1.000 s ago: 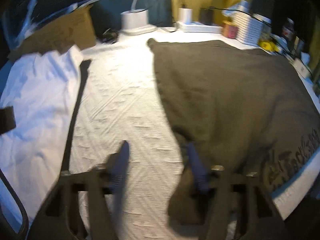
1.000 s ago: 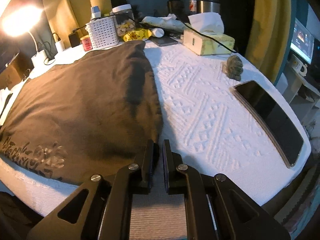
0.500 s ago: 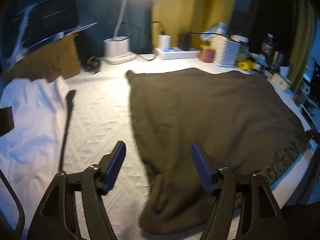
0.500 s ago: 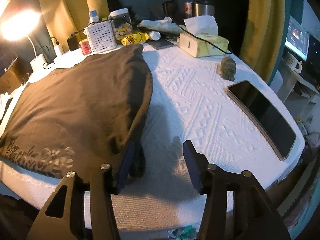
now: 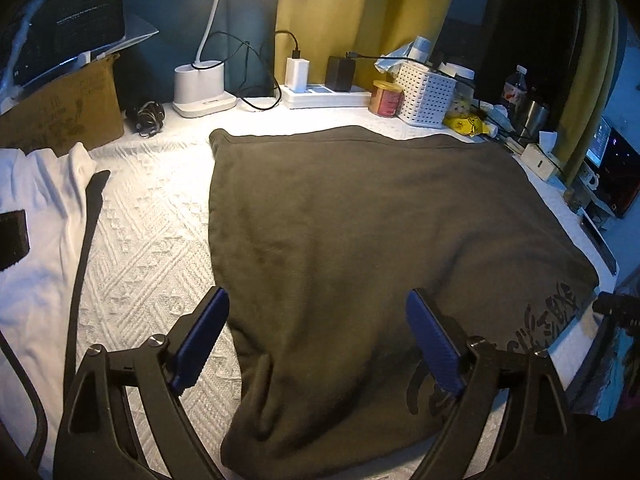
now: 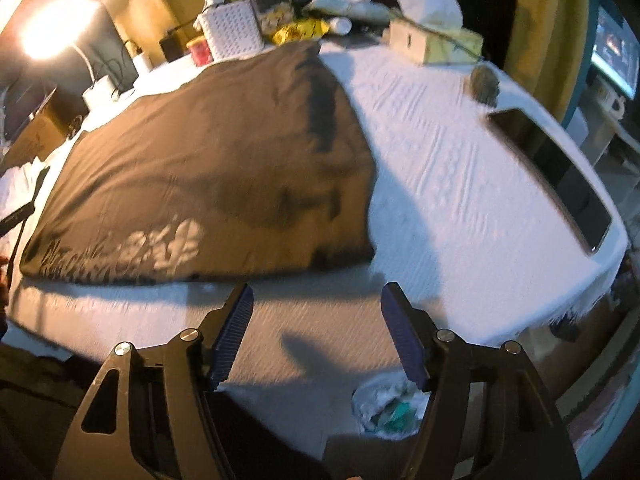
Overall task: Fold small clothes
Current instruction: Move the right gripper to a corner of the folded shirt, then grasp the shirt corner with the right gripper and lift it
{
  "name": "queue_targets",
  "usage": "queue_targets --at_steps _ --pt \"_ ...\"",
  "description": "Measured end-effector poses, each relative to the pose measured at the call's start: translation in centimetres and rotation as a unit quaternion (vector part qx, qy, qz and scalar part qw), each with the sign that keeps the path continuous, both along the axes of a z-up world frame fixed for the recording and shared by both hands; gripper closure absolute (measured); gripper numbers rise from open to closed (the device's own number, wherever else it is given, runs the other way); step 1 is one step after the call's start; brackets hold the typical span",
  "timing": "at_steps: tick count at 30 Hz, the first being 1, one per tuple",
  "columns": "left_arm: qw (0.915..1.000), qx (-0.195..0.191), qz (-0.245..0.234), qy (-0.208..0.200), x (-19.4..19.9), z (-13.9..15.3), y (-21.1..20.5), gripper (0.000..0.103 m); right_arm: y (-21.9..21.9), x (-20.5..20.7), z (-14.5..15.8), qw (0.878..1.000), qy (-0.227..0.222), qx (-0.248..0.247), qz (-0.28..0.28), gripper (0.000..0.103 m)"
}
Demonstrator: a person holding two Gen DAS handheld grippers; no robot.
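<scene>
On the white textured tablecloth (image 5: 152, 240) the dark olive garment (image 5: 360, 248) lies flat, its long axis running across the near table edge, printed lettering (image 6: 120, 256) along that edge. The left gripper (image 5: 316, 340) hovers wide open above its near-left part (holding nothing); the right gripper (image 6: 316, 332) gapes wide, off the table's edge.

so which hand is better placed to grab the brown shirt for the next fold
Left. Its open tongs hang right over the brown shirt, while the right tongs, also open, sit off its near edge.
</scene>
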State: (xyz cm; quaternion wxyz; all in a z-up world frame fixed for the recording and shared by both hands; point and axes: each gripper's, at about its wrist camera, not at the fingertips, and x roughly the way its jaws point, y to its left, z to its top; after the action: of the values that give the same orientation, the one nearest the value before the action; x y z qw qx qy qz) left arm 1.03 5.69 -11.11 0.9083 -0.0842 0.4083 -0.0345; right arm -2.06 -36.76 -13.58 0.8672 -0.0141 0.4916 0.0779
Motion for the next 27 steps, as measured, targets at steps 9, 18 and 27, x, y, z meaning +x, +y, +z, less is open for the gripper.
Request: queue_targets --at_steps 9,18,27 --pt "0.9998 -0.003 -0.022 -0.002 1.1 0.0 -0.3 0.014 0.8 0.8 -0.1 0.999 -0.009 0.043 -0.01 0.033" --pt "0.9998 -0.014 0.004 0.014 1.6 -0.9 1.5 0.014 2.2 4.2 -0.2 0.993 -0.027 0.102 -0.047 0.033" --pt "0.9997 -0.014 0.011 0.017 2.4 -1.1 2.5 0.014 4.0 7.6 -0.4 0.989 -0.054 0.126 -0.057 0.033"
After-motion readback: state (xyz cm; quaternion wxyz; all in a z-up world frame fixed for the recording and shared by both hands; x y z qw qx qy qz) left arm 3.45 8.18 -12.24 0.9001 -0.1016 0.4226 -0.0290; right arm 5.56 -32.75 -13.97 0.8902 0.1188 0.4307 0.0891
